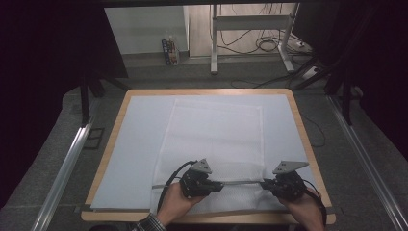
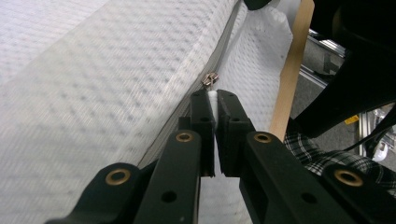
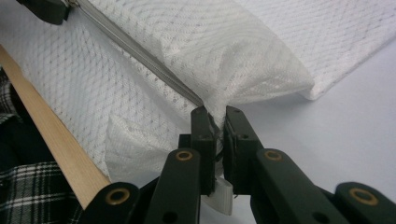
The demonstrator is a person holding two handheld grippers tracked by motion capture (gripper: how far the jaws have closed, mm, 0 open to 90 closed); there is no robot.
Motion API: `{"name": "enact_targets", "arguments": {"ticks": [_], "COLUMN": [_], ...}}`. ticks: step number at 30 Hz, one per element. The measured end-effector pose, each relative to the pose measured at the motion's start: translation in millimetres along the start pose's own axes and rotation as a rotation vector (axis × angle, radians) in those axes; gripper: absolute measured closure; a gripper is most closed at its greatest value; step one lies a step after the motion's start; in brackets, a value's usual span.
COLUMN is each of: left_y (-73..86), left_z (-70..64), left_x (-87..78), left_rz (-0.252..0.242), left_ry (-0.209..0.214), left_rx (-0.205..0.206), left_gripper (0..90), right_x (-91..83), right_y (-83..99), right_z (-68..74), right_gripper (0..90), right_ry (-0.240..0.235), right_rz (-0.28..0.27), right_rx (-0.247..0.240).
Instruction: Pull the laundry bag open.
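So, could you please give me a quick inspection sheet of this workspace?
Surface: wooden table under a pale sheet.
Job's things: white mesh zipper bag lying flat; zipper along its near end, slider by the left jaws.
Clutter: nothing seen.
Grippers: left gripper and right gripper both pinch mesh at the zipper line.
Cables: black cable trailing from the left gripper.
Surroundings: metal frame, floor wires.
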State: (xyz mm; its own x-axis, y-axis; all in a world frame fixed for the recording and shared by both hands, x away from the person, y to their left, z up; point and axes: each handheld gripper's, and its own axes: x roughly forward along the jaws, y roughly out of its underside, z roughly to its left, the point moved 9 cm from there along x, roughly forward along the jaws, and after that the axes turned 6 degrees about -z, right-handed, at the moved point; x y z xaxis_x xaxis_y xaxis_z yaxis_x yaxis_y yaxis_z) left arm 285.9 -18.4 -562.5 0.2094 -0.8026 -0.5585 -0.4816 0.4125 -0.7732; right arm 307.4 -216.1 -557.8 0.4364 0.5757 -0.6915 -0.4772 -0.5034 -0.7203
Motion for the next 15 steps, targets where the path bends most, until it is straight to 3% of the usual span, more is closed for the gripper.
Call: {"name": "enact_targets", "arguments": {"ticks": [15], "left_y": [9.2], "left_z": [5.6], "left_x": [-17.5], "left_rz": [-0.005], "left_ry": [-0.018], "left_rx": [-0.008], "left_gripper": [87.2], "right_x": [-0.6], "right_y": [-0.4], "right_z": [0.0], "right_gripper": [83.1], "right_ry": [-0.01], "right_rz": [-0.007], "right_rx": [0.009]}}
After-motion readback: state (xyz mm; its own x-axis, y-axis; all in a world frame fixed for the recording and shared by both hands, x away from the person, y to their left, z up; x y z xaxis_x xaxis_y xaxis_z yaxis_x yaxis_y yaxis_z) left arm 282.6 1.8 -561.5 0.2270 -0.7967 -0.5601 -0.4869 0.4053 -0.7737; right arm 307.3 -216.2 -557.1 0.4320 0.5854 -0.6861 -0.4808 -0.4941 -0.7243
